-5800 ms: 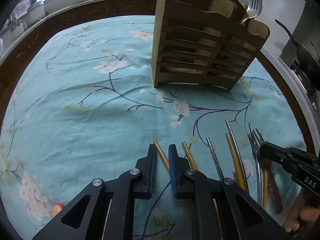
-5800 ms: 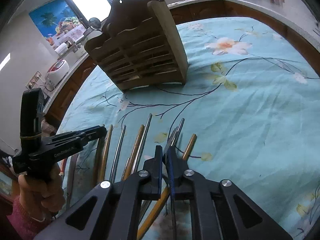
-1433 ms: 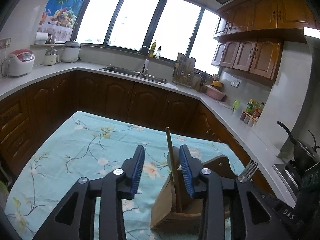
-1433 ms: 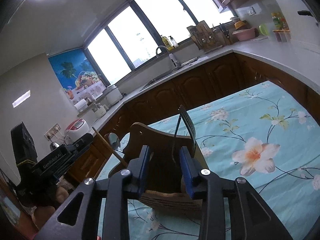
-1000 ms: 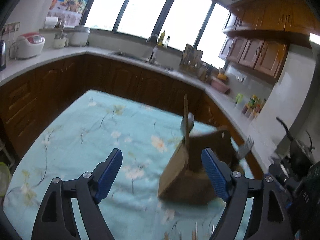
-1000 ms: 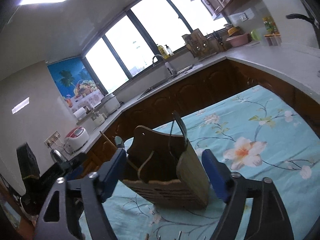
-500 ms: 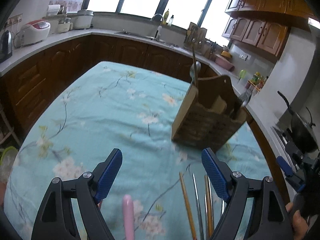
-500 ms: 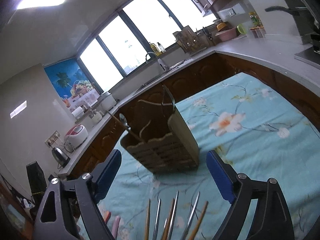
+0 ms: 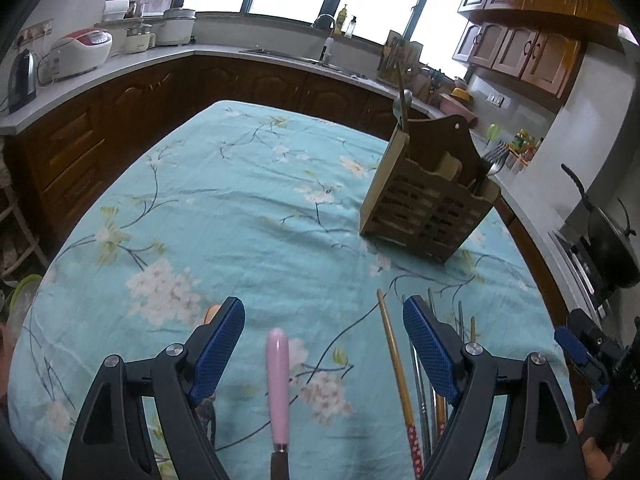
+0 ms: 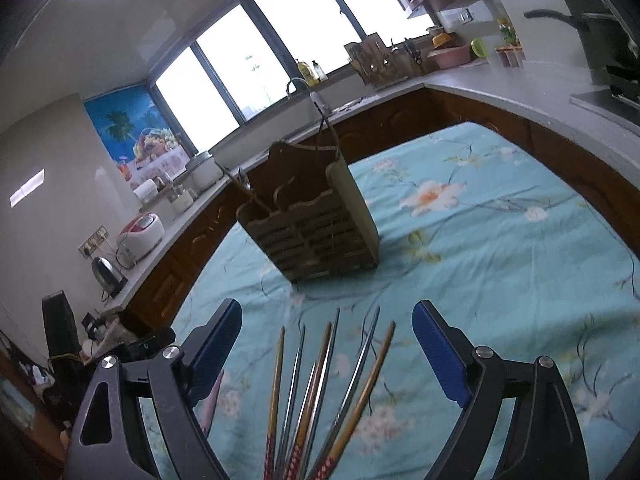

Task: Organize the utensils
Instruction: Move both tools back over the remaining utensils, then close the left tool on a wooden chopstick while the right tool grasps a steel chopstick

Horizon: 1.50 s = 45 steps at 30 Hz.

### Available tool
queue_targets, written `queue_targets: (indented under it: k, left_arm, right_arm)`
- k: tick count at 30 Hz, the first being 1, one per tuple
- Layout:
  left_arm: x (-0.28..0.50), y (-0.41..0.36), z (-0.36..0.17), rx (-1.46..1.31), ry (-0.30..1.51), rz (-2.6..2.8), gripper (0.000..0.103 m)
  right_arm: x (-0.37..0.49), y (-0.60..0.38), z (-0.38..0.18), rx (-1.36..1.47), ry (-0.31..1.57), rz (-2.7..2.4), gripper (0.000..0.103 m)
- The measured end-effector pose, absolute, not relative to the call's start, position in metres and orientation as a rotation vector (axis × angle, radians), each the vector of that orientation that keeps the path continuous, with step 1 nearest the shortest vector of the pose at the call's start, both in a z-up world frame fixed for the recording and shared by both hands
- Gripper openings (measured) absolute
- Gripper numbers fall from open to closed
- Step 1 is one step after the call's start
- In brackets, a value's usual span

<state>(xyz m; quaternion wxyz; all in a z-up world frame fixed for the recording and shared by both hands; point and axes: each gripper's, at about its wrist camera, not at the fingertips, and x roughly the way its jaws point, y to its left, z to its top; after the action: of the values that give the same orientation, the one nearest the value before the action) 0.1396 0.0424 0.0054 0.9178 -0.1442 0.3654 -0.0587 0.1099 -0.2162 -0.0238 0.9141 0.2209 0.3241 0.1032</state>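
A slatted wooden utensil holder (image 9: 430, 204) (image 10: 310, 228) stands on the flowered cloth, with a fork, a spoon and a chopstick sticking out of it. My left gripper (image 9: 324, 344) hangs open over a pink-handled utensil (image 9: 277, 380) lying between its jaws, untouched. Several chopsticks and metal utensils (image 9: 420, 380) lie by its right finger. My right gripper (image 10: 327, 348) is open above the same row of chopsticks and metal utensils (image 10: 320, 392), holding nothing. The other gripper shows at the right edge of the left wrist view, in a hand.
The table carries a turquoise flowered cloth (image 9: 240, 208). Dark wood cabinets and a grey counter (image 9: 120, 68) ring it, with a rice cooker (image 9: 82, 50), a kettle (image 10: 106, 274) and a sink under the windows. A black pan (image 9: 608, 240) sits at the right.
Both grippers released their utensils into the holder, opened wide and drew back and down from it; the loose utensils on the cloth have come into view under them.
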Motion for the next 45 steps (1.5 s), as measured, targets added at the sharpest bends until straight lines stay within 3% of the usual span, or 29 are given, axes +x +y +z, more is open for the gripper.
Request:
queue_targets:
  k: [29, 33, 35, 40, 45]
  left_arm:
    - [0.192, 0.003, -0.021, -0.162, 0.889, -0.115, 0.080]
    - [0.207, -0.008, -0.025, -0.130, 0.898, -0.122, 0.079]
    - [0.215, -0.015, -0.027, -0.109, 0.902, -0.126, 0.077]
    - [0.235, -0.024, -0.036, -0.090, 0.930, -0.148, 0.070]
    - [0.251, -0.037, -0.048, -0.068, 0.970, -0.176, 0.057]
  right_arm:
    - [0.147, -0.200, -0.054, 0.317, 0.820, 0.149, 0.087]
    - [0.164, -0.196, -0.065, 0.294, 0.870, 0.159, 0.071]
    - [0.174, -0.193, -0.070, 0.286, 0.894, 0.164, 0.058]
    - [0.193, -0.189, -0.082, 0.276, 0.952, 0.175, 0.043]
    - [0.207, -0.190, -0.092, 0.268, 0.996, 0.178, 0.031]
